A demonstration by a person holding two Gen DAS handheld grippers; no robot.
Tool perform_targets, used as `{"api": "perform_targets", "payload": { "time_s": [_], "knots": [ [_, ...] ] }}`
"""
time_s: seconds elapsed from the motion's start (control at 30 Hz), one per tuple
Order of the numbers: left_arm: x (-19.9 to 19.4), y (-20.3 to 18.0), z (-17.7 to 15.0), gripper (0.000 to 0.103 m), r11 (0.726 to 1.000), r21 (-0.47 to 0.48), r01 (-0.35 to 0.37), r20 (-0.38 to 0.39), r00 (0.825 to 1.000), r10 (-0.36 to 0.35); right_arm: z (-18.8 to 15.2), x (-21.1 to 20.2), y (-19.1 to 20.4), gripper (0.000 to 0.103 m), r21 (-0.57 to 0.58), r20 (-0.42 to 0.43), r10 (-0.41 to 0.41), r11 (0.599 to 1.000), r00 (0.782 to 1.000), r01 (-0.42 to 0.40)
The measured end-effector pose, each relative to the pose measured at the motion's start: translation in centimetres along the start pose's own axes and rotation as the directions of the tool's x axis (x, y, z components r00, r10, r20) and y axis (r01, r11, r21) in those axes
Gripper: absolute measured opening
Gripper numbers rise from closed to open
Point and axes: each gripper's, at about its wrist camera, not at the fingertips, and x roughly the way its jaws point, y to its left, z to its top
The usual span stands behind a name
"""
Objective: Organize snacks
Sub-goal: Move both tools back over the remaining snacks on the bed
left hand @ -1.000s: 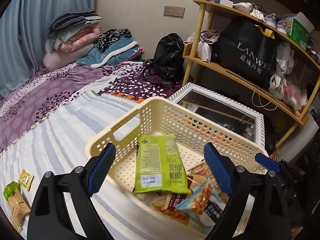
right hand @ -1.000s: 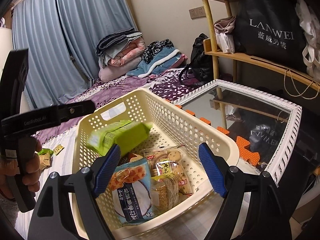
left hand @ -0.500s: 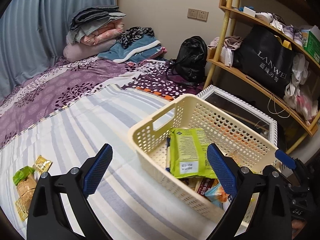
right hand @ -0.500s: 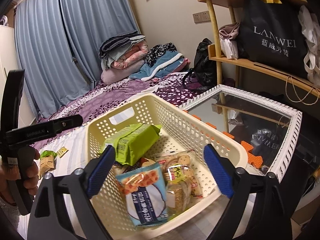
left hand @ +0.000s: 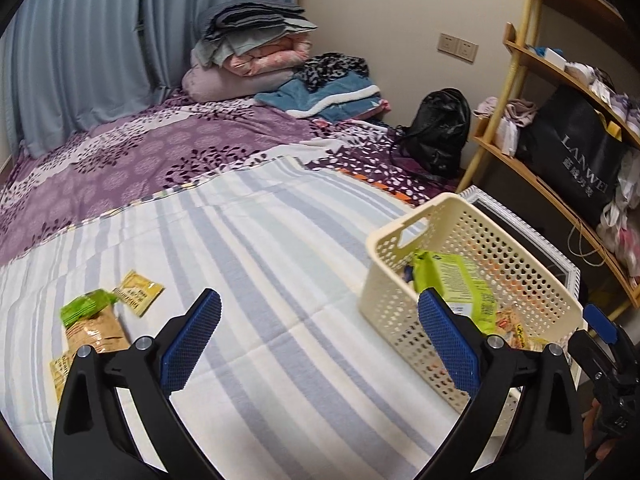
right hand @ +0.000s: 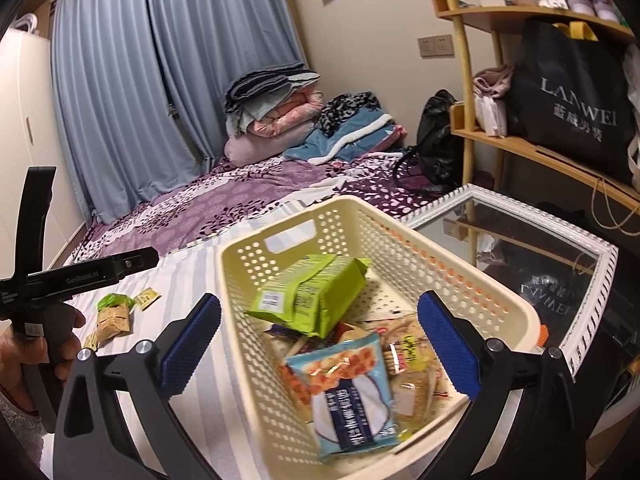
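Observation:
A cream perforated basket (left hand: pixel 516 256) (right hand: pixel 400 236) stands on the striped blanket at the right. In it lie a green packet (right hand: pixel 316 296) (left hand: pixel 460 284), a blue packet (right hand: pixel 352 396) and several other snacks. On the blanket to the left lie a brown-and-green packet (left hand: pixel 92 324) (right hand: pixel 114 316) and small yellow sachets (left hand: pixel 136 292) (right hand: pixel 146 298). My left gripper (left hand: pixel 316 344) is open and empty over the blanket, between the loose snacks and the basket. My right gripper (right hand: pixel 316 344) is open and empty above the basket's near side.
The striped blanket (left hand: pixel 260 260) covers a bed with a purple sheet (left hand: pixel 160 160). A white-framed glass table (right hand: pixel 532 252) stands right of the basket. A wooden shelf (right hand: pixel 540 148) with a black bag is behind it. Folded bedding (left hand: pixel 256 52) lies at the far wall.
My left gripper, open and empty throughout, has swung left away from the basket toward the loose snacks. The green packet has settled in the basket. My right gripper drew back a little.

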Motion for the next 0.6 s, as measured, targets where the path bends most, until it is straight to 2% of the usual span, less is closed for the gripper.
{"api": "perform_targets", "payload": {
  "time_s": [0.33,0.6],
  "knots": [
    [-2.2,6.1,-1.5,0.1,0.994,-0.058,-0.096,0.012,0.995,0.097,0.2,0.0,4.3,0.098,-0.075,-0.009,0.037,0.996,0.999,-0.038],
    [-3.7,13.0,-3.5,0.1,0.967,-0.178,-0.182,-0.009,0.983,0.184,-0.2,1.2,7.8,0.098,-0.126,-0.05,0.081,0.988,0.995,-0.087]
  ]
}}
